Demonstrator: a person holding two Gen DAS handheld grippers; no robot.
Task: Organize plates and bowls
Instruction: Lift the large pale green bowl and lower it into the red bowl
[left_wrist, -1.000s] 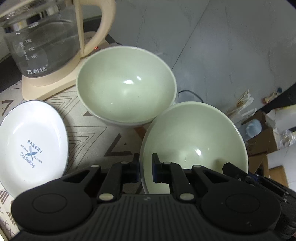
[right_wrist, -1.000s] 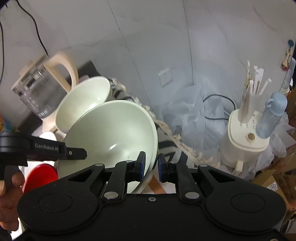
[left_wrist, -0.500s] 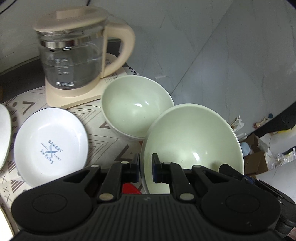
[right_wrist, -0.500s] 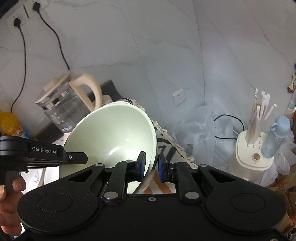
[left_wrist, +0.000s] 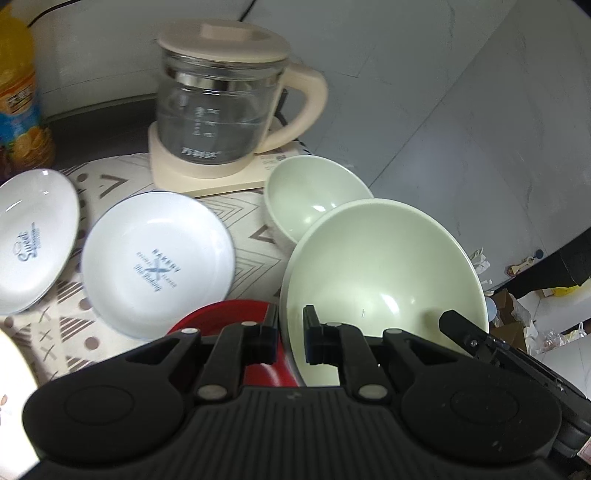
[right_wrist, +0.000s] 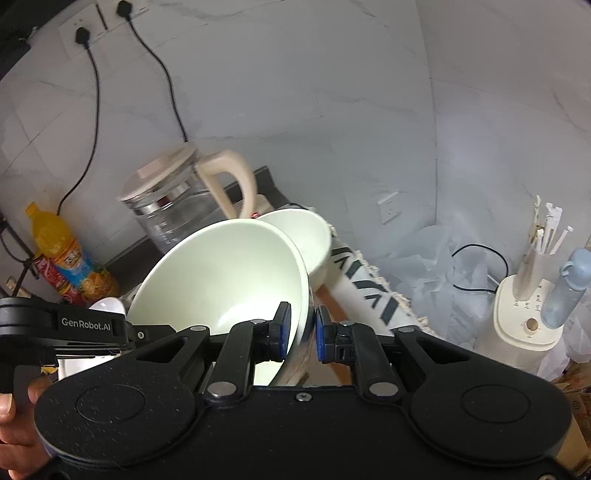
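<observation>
Both wrist views now sit higher, the kettle (left_wrist: 225, 110) showing whole. Each hand-held gripper, left (left_wrist: 290, 338) and right (right_wrist: 301, 334), pinches opposite rims of 1 large green bowl (left_wrist: 388, 273), airborne near-right of the smaller bowl (left_wrist: 314, 195) on the bench (left_wrist: 255, 258).

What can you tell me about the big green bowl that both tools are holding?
The big pale green bowl is smooth and glossy, like glazed ceramic or melamine, and empty inside. It is tilted and held up above the patterned cloth, in front of a smaller green bowl. The left tool pinches its rim on one side, and the right tool pinches the rim on the other side. Nothing else can be seen touching it.
</observation>
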